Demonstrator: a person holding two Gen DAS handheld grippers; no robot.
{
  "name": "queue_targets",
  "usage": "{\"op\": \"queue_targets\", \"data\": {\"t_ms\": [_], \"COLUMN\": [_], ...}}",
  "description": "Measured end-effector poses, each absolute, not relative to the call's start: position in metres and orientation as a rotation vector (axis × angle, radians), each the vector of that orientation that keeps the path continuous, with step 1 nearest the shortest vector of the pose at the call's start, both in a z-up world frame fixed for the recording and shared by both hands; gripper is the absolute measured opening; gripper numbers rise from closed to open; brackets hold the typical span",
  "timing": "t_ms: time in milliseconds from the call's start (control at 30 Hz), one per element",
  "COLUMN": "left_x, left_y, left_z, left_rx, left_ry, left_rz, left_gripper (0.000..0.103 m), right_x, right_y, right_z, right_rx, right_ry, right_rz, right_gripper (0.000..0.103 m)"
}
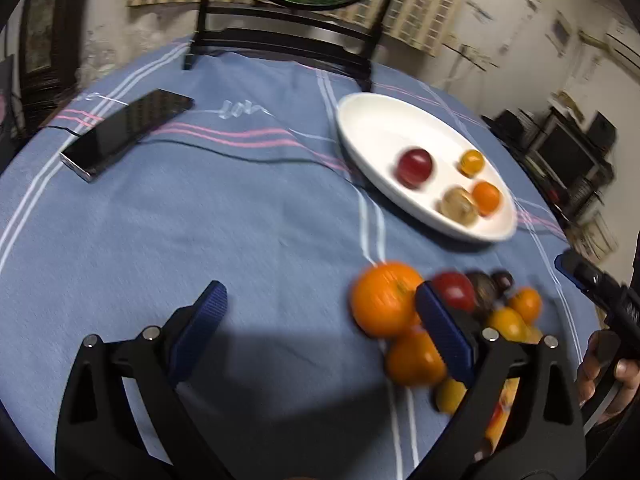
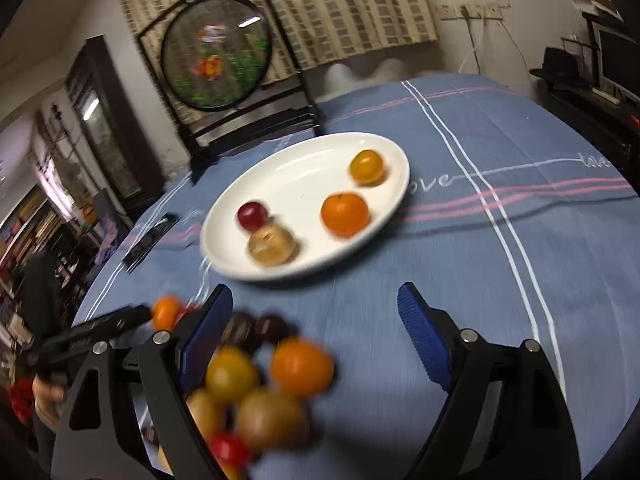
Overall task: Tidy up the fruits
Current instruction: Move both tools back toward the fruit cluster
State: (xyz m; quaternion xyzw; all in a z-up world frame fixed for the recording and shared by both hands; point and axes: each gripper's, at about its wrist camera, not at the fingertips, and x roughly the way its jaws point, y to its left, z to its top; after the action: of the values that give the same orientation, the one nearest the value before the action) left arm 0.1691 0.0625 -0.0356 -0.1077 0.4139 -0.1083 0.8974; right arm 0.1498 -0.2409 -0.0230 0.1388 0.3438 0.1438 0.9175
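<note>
My left gripper [image 1: 320, 312] hangs over the blue striped tablecloth [image 1: 200, 220] with its jaws spread wide and nothing between them; its right finger stands in front of the near heap of fruit [image 1: 452, 320], but I cannot tell whether it touches any piece. My right gripper [image 2: 316, 316] is likewise spread wide, and its jaws hold nothing: bare cloth lies between the blue pads, with part of the heap [image 2: 256, 384] just inside the left finger, which hides the rest. That heap lies on the cloth on the near side of the table, a blurred cluster of oranges, yellow and red pieces and a few dark ones, with the big orange [image 1: 386, 300] at its left edge in the left wrist view. Farther off, beyond the heap, stands the white oval plate [image 2: 280, 168], which holds four pieces well apart from the heap: a red fruit [image 2: 252, 215], a tan round fruit [image 2: 272, 246] touching it, an orange [image 2: 344, 215] and a smaller yellow-orange fruit [image 2: 366, 167] at the far end. A dark phone [image 1: 128, 132] lies on the cloth at the far left, well away from the plate. Behind the table stands a round framed picture [image 2: 216, 52] on a black stand.
</note>
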Motion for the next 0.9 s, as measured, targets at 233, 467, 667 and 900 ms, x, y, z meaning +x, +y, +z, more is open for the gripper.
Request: {"op": "queue_targets", "data": {"t_ms": [233,467,667,900], "left_x": [0.156,0.158,0.159,0.151], "left_y": [0.064,0.061,0.059,0.053], "left_z": [-0.037,-0.039,-0.041,-0.04], "left_rx": [-0.278,-0.249,-0.227,-0.196], "left_ry": [0.853,0.871,0.891,0.898], "left_rz": [-0.278,-0.23,-0.226,-0.245], "left_gripper": [0.097,0.097,0.097,0.097], "right_x": [0.079,0.054,0.059,0.067], "right_y": [-0.223,-0.195,-0.172,-0.159], "right_z": [-0.023,-0.039,-0.053,-0.06], "right_rx": [0.085,-0.07,-0.13,-0.151], "right_ry": [0.744,0.817,0.876,0.889], "right_rz": [0.374,0.428,0.455,0.449], "right_gripper": [0.085,0.081,0.058,0.035]}}
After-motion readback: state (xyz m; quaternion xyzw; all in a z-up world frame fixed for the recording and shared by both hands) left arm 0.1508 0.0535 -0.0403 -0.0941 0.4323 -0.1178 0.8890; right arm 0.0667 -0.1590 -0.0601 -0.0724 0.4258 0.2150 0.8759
